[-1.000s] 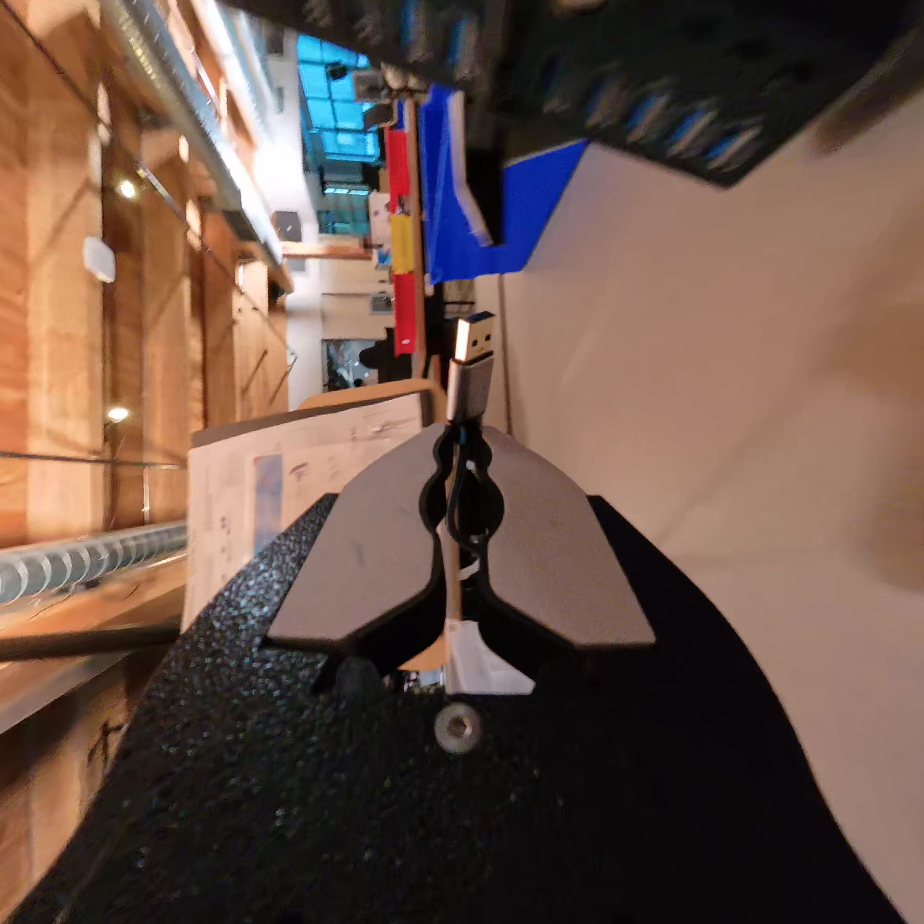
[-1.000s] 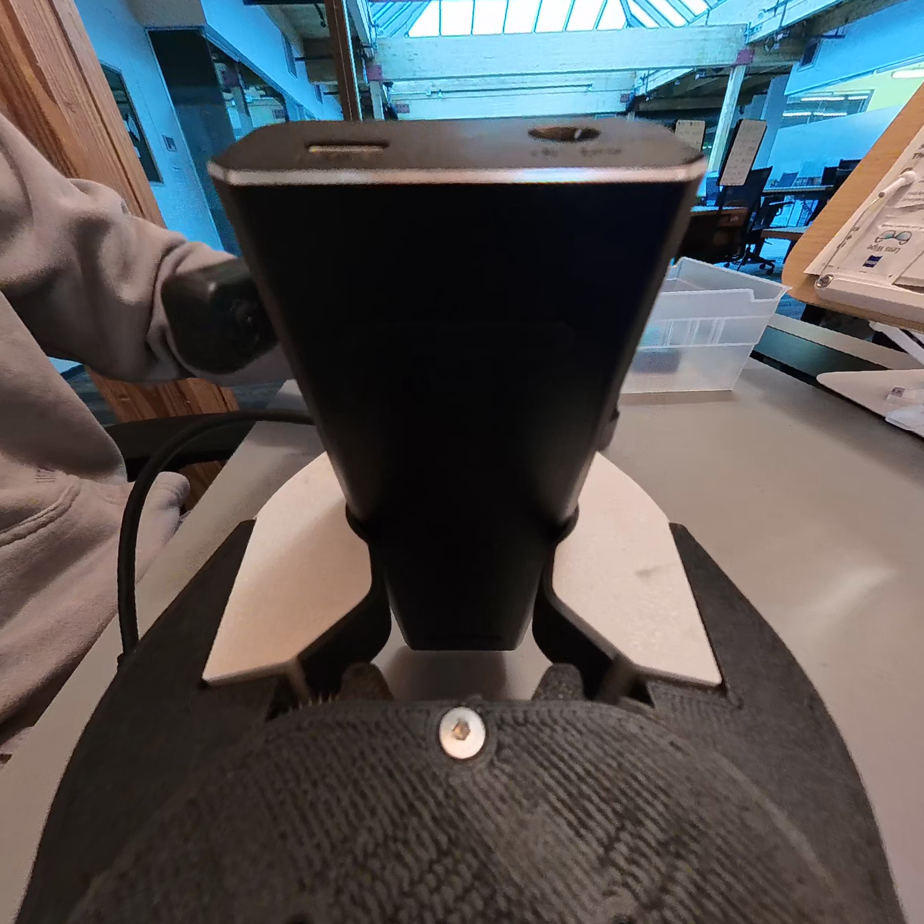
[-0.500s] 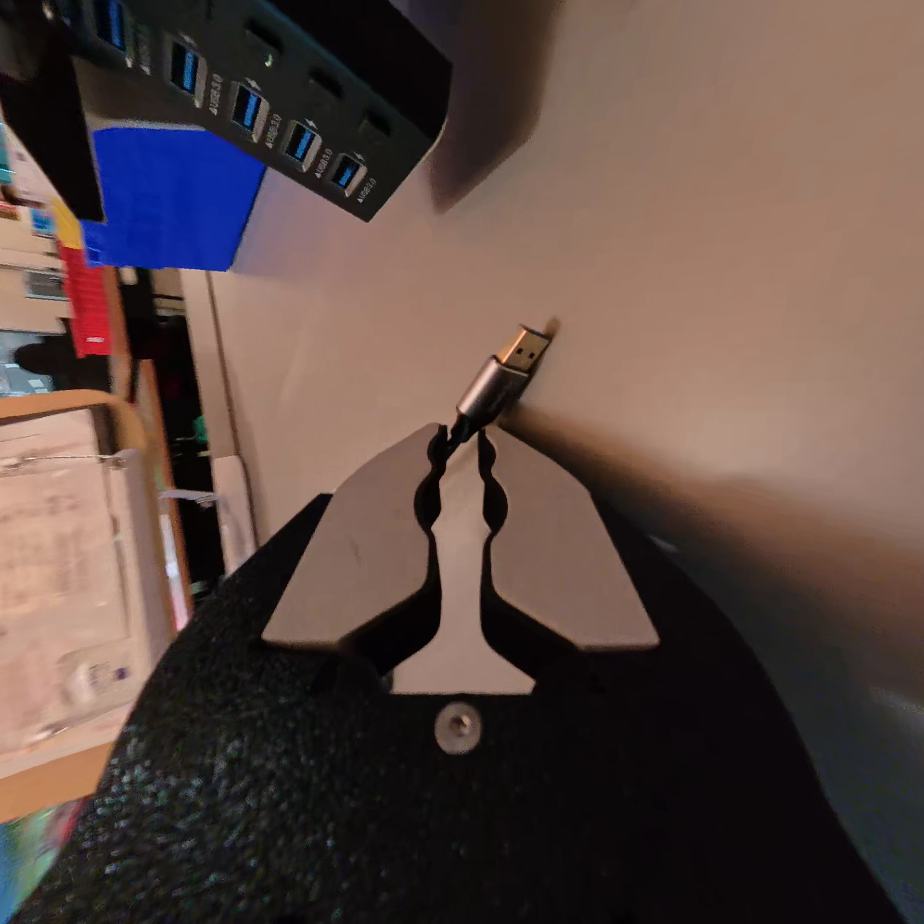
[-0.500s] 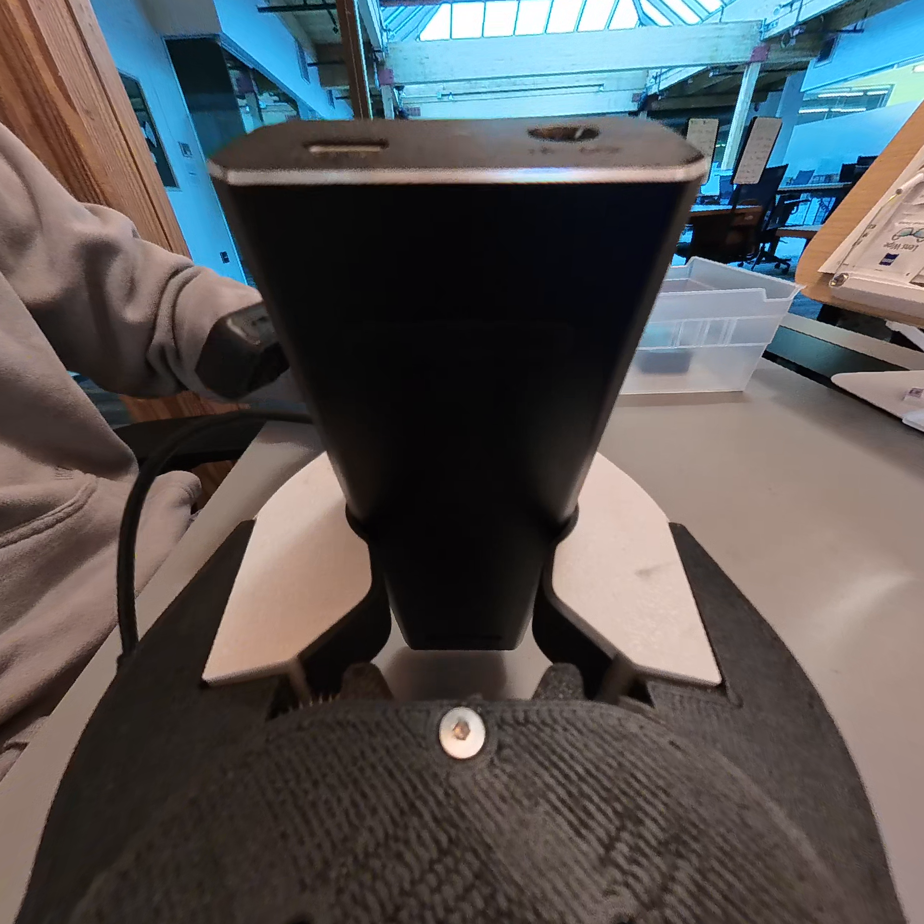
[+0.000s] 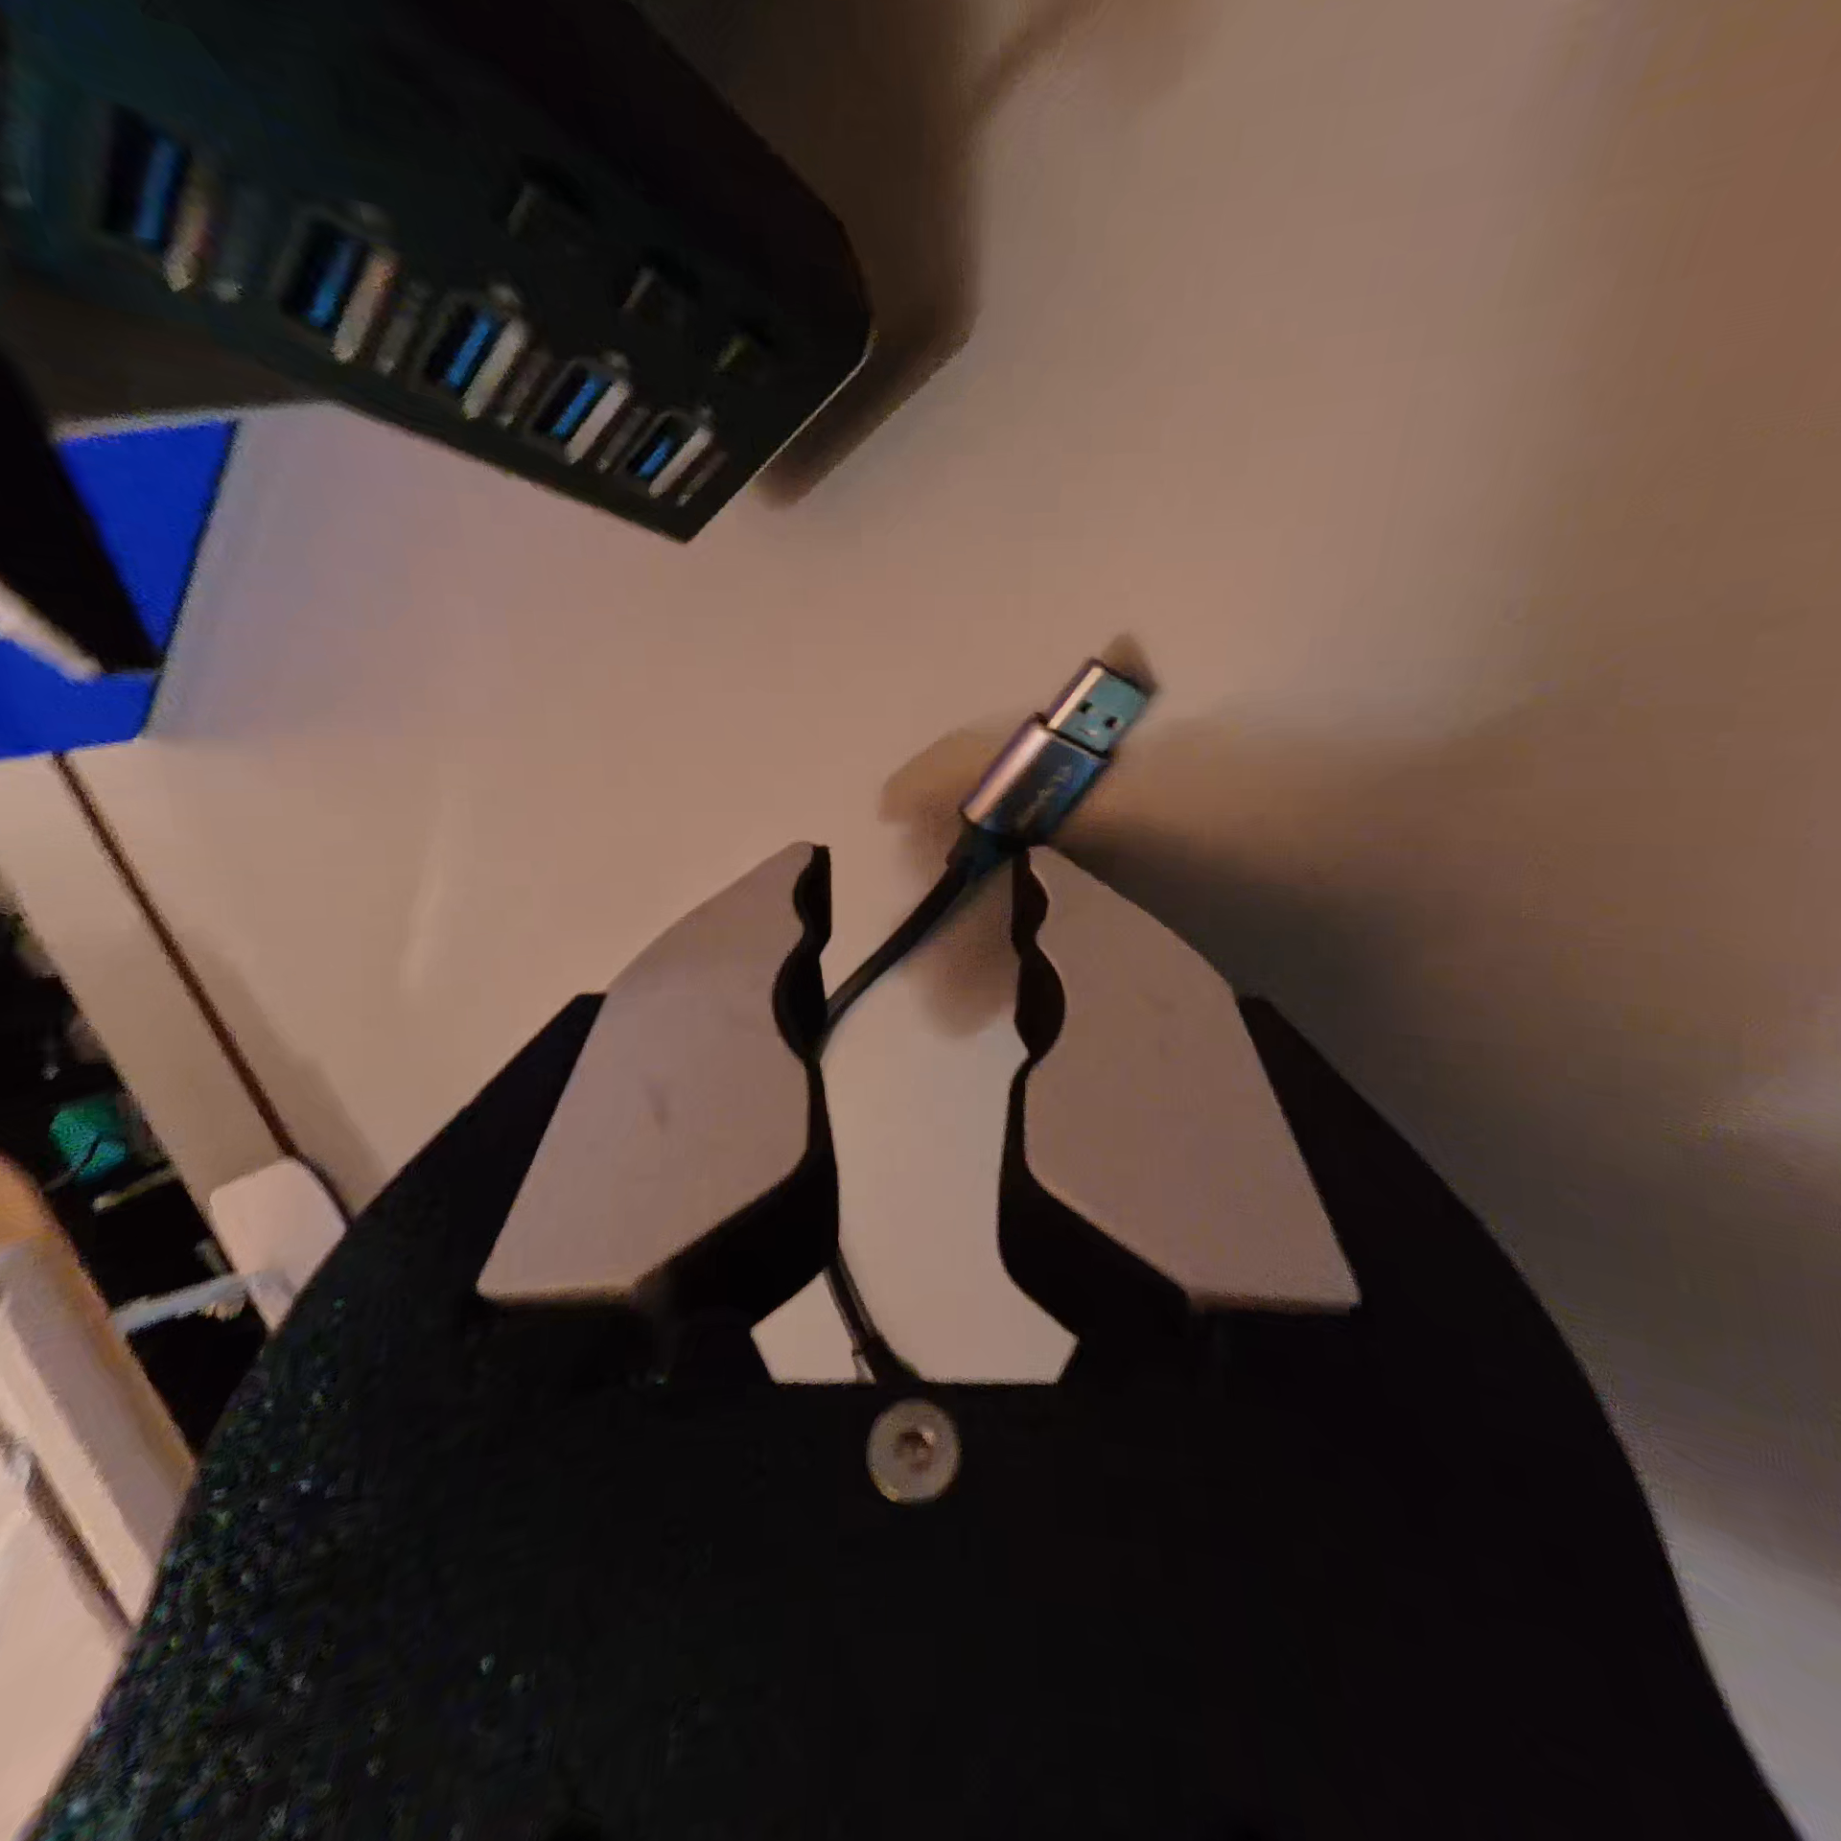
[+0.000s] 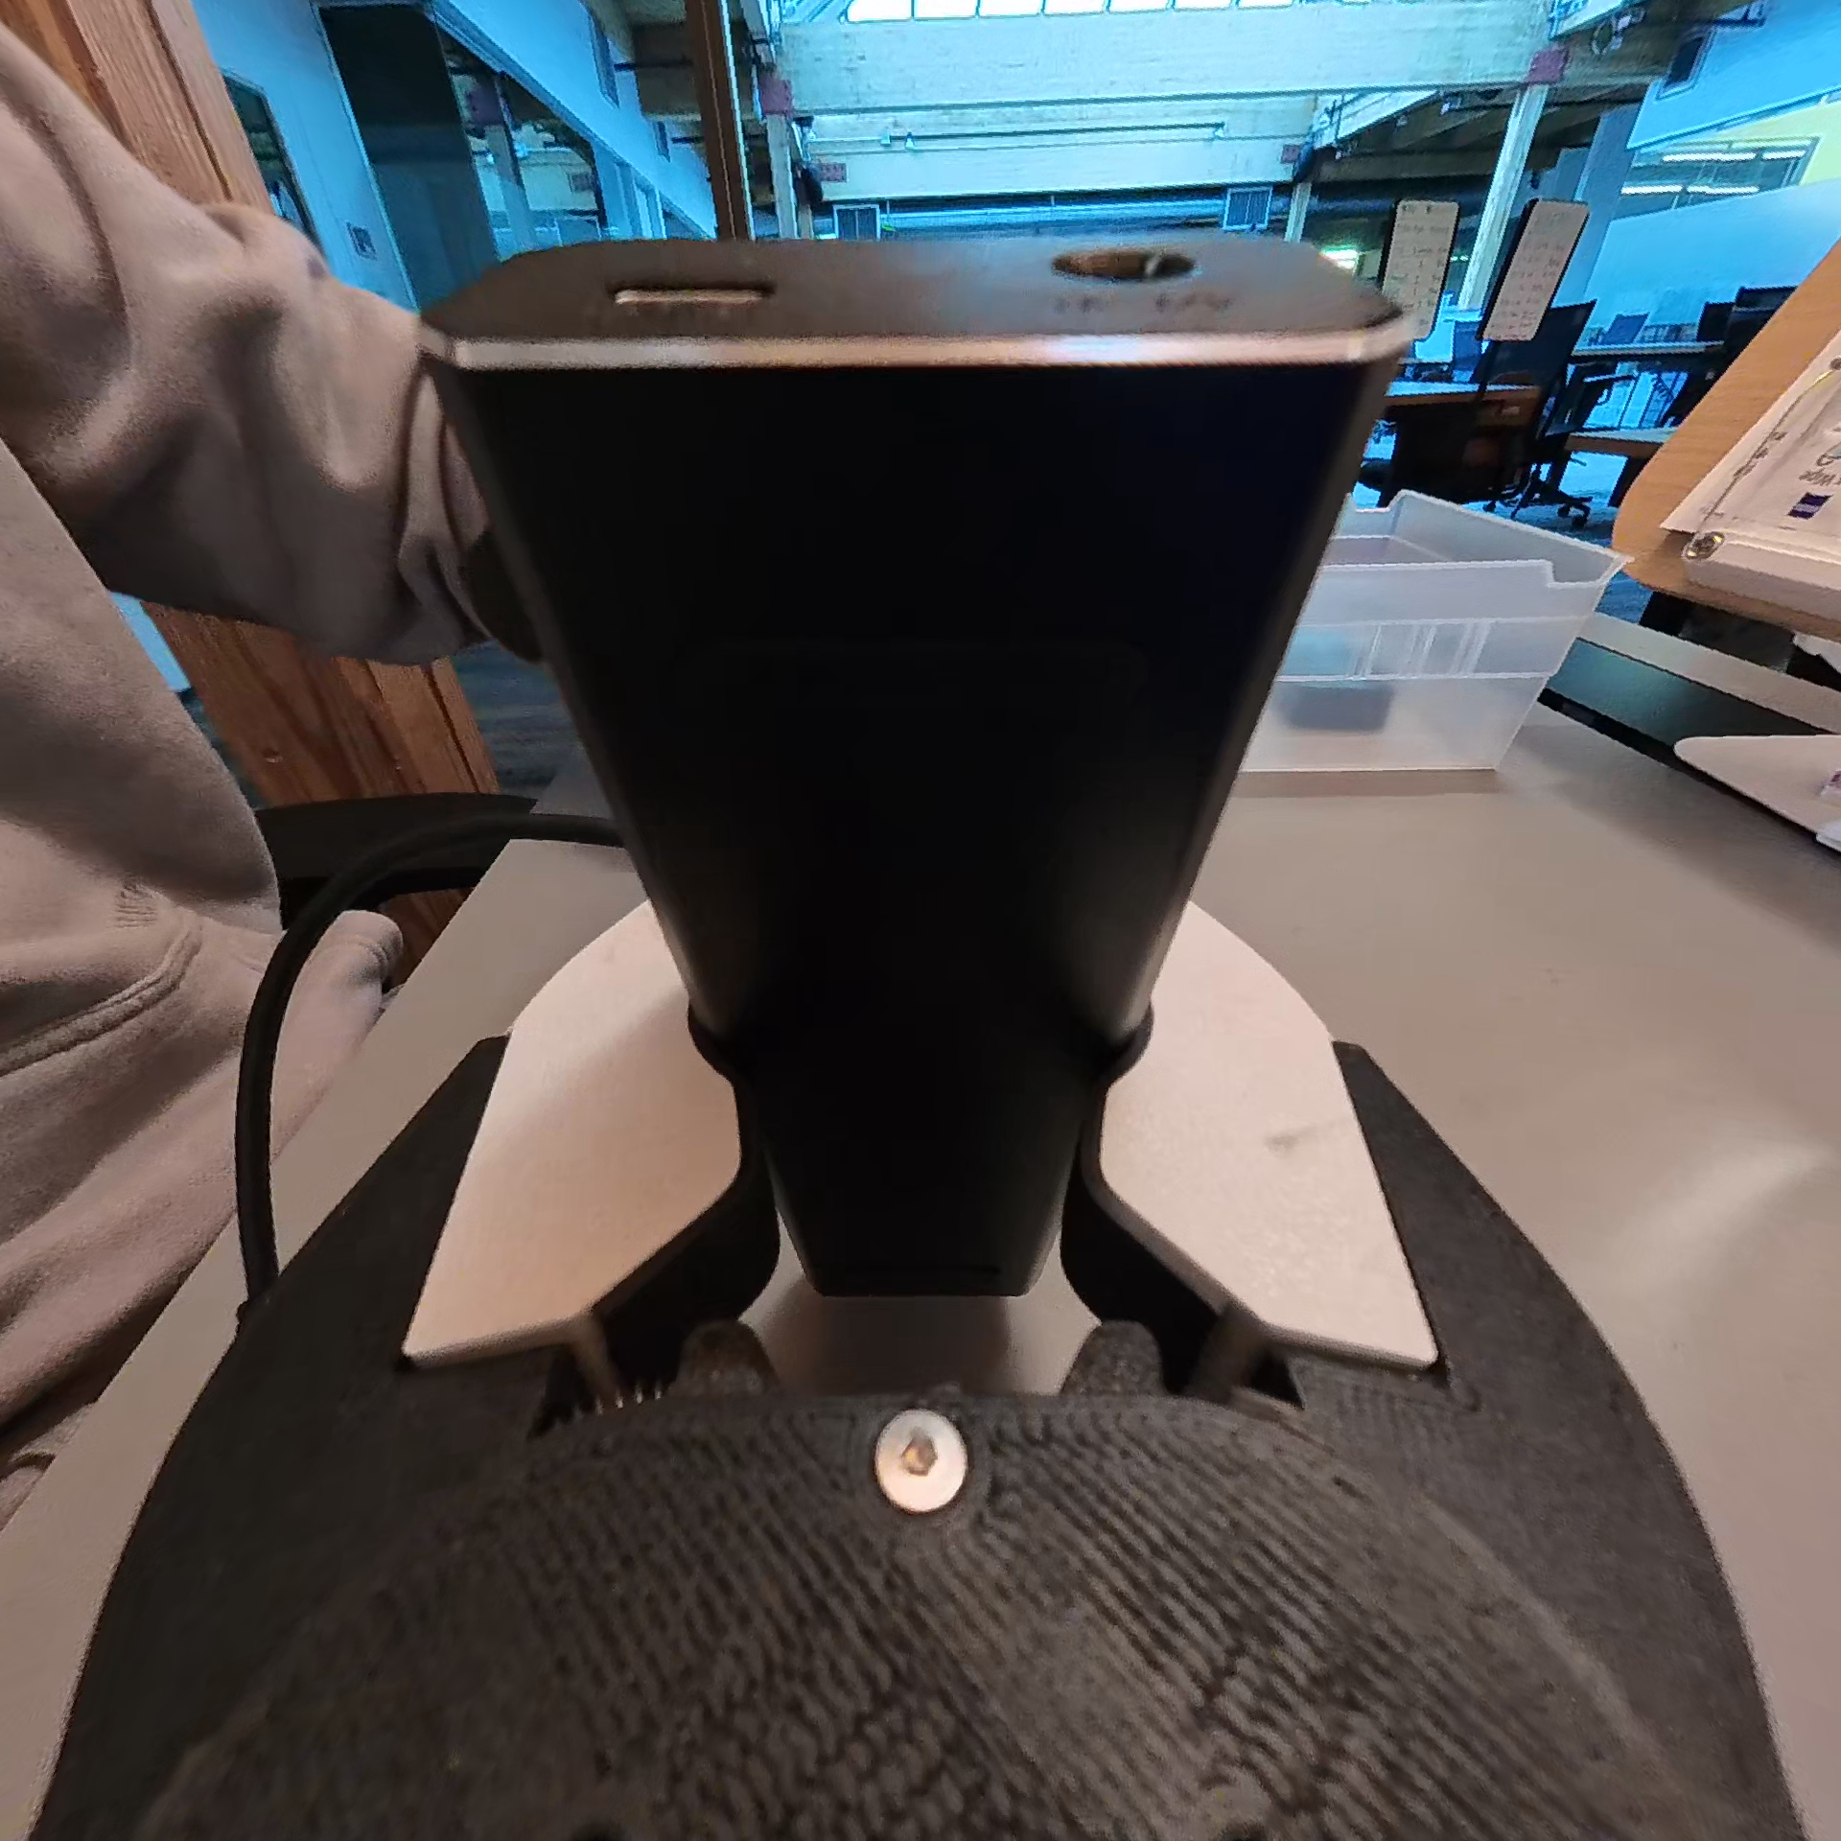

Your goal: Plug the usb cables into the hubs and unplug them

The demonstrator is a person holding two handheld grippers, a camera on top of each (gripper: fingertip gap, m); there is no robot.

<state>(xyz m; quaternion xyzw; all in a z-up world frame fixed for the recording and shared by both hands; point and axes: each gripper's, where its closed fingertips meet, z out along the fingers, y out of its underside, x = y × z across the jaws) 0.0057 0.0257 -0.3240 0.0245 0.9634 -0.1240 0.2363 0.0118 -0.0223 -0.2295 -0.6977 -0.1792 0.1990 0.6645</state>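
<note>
Left gripper (image 5: 921,877) released, jaws apart; plug (image 5: 1058,759) on table (image 5: 1395,398), cable (image 5: 897,956) between them. Right gripper (image 6: 917,1046) clamps hub (image 6: 917,697) upright. Clear bin (image 6: 1435,638) behind, dark item inside.

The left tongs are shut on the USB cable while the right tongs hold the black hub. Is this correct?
Not quite. In the left wrist view the left tongs are open: the USB cable runs loose through the gap, its plug lying on the table. The right tongs do hold the black hub.
</note>
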